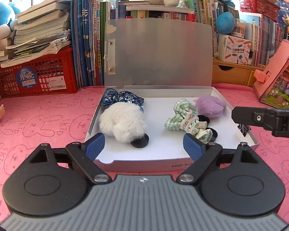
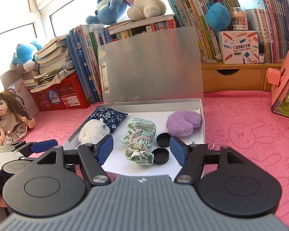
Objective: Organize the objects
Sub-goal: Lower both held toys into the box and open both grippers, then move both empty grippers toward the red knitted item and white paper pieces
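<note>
A white box (image 1: pixel 163 165) (image 2: pixel 203 123) lies on the pink mat with its translucent lid (image 1: pixel 160 52) (image 2: pixel 150 63) standing upright. Inside are a blue floral pouch (image 1: pixel 125 97) (image 2: pixel 109 116), a white fluffy toy (image 1: pixel 121 121) (image 2: pixel 92 130), a green checked pouch (image 1: pixel 181 113) (image 2: pixel 140 132), a purple plush (image 1: pixel 210 104) (image 2: pixel 183 123) and black round caps (image 1: pixel 139 141) (image 2: pixel 160 156). My left gripper (image 1: pixel 142 142) hangs open over the box's front edge, holding nothing. My right gripper (image 2: pixel 141 146) is open above the green pouch, apart from it.
A red crate (image 1: pixel 36 77) under stacked books stands at the back left, and book rows line the back. A doll (image 2: pixel 9 115) sits at far left. A pink toy box (image 1: pixel 277 77) leans at right. A wooden drawer shelf (image 2: pixel 231 77) is behind the mat.
</note>
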Demonstrator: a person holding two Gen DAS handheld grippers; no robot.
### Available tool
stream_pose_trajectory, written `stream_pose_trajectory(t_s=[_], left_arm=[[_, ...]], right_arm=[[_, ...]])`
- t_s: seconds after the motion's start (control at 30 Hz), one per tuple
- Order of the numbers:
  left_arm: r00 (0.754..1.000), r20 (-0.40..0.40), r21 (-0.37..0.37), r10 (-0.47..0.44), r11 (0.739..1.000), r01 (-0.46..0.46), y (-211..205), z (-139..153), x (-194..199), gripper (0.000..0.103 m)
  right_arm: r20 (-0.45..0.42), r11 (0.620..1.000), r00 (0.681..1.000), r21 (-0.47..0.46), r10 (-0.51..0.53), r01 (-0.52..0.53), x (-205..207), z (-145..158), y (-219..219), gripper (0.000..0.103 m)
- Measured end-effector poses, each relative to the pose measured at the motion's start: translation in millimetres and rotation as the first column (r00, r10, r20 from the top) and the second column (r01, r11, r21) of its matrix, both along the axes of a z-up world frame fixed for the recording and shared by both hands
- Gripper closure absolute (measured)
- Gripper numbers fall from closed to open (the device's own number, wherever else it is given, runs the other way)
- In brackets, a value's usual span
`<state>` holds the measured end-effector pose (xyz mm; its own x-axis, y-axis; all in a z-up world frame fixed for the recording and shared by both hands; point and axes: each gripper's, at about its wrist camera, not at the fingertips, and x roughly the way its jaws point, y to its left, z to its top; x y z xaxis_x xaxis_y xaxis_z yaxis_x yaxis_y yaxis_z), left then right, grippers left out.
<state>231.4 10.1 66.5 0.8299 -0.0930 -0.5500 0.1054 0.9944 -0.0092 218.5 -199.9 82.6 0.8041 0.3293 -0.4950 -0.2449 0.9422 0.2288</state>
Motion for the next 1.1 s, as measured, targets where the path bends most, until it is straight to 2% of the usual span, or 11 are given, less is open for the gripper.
stream_pose_trajectory(t_s=[0.17, 0.4, 0.83, 1.1], left_arm=[[0.999, 0.007, -0.010, -0.038, 0.999, 0.038, -7, 5, -33, 0.012], [0.997, 0.023, -0.018, -0.077, 0.997, 0.078, -12, 6, -77, 0.012], [0.998, 0.022, -0.061, -0.064, 0.996, 0.065, -1, -21, -154, 0.011], [0.998, -0.007, -0.042, -0.069, 0.997, 0.069, -5, -46, -183, 0.013]], right_arm=[[0.016, 1.000, 1.000, 0.008, 0.017, -0.017, -29, 4, -9, 0.025], [0.051, 0.999, 0.998, -0.027, 0.045, -0.044, -68, 3, -12, 0.022], [0.029, 0.993, 0.996, -0.086, 0.090, -0.087, -120, -28, -14, 0.022], [0.027, 0.988, 0.995, -0.118, 0.101, -0.097, -152, -50, -9, 0.022]])
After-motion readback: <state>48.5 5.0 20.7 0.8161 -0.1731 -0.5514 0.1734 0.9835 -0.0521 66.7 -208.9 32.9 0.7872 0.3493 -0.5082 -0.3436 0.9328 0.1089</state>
